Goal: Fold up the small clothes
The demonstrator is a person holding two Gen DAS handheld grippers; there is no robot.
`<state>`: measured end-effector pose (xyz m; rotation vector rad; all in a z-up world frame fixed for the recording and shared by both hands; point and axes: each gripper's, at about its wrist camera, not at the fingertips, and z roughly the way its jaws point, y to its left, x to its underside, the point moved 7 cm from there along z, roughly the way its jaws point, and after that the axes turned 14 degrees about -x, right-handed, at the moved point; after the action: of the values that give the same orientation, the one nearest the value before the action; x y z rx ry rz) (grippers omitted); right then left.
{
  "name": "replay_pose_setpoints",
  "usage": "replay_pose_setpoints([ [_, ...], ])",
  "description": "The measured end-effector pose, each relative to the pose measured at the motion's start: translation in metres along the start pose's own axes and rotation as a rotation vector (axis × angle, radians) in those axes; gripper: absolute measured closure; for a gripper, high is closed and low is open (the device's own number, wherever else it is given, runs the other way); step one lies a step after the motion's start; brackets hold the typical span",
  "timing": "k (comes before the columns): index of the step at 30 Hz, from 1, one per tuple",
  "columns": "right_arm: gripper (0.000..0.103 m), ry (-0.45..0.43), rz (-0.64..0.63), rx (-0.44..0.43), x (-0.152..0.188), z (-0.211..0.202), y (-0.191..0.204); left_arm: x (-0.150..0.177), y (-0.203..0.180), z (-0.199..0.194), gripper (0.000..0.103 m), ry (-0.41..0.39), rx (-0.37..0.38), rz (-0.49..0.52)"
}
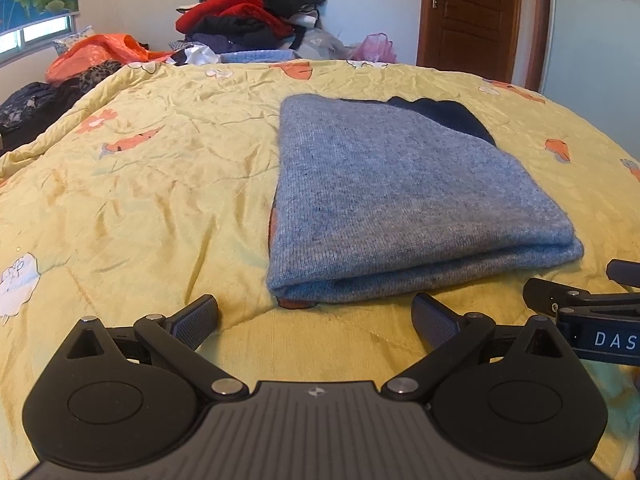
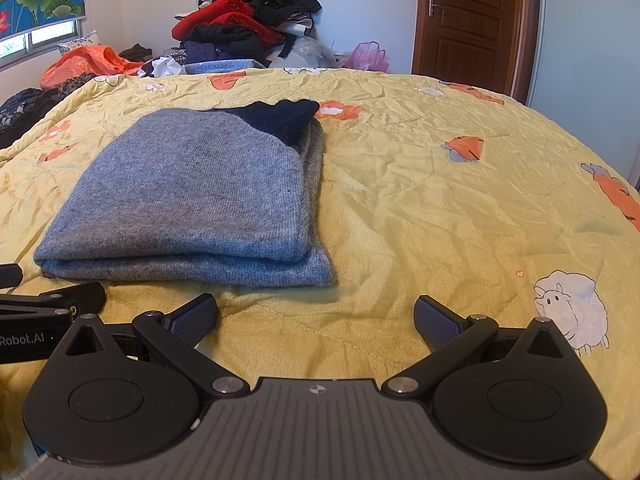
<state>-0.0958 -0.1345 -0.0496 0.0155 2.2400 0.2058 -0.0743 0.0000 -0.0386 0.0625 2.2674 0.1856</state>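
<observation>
The folded grey-blue sweater (image 1: 404, 200) hides most of a dark navy part (image 1: 448, 116) at its far end, and whether that is its own collar or a separate garment is hard to tell. The sweater lies flat on the yellow printed quilt (image 1: 140, 184), just beyond both grippers. Farther back, past the quilt's edge, sit an orange plastic bag (image 1: 100, 56), a heap of red and black clothes (image 1: 248, 12) against the wall and a brown door (image 1: 472, 16) (its base cut off by the bed). The left gripper (image 1: 316, 320) and right gripper (image 2: 316, 320) hover side by side, jaws spread wide, holding nothing
</observation>
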Motion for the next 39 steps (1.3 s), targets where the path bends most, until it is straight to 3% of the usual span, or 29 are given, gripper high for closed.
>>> replay_pose_setpoints([
  [39, 0.000, -0.001, 0.000, 0.000, 0.0007, -0.0002, 0.0005, 0.0005, -0.0002, 0.0006, 0.000, -0.002, 0.015, 0.004],
])
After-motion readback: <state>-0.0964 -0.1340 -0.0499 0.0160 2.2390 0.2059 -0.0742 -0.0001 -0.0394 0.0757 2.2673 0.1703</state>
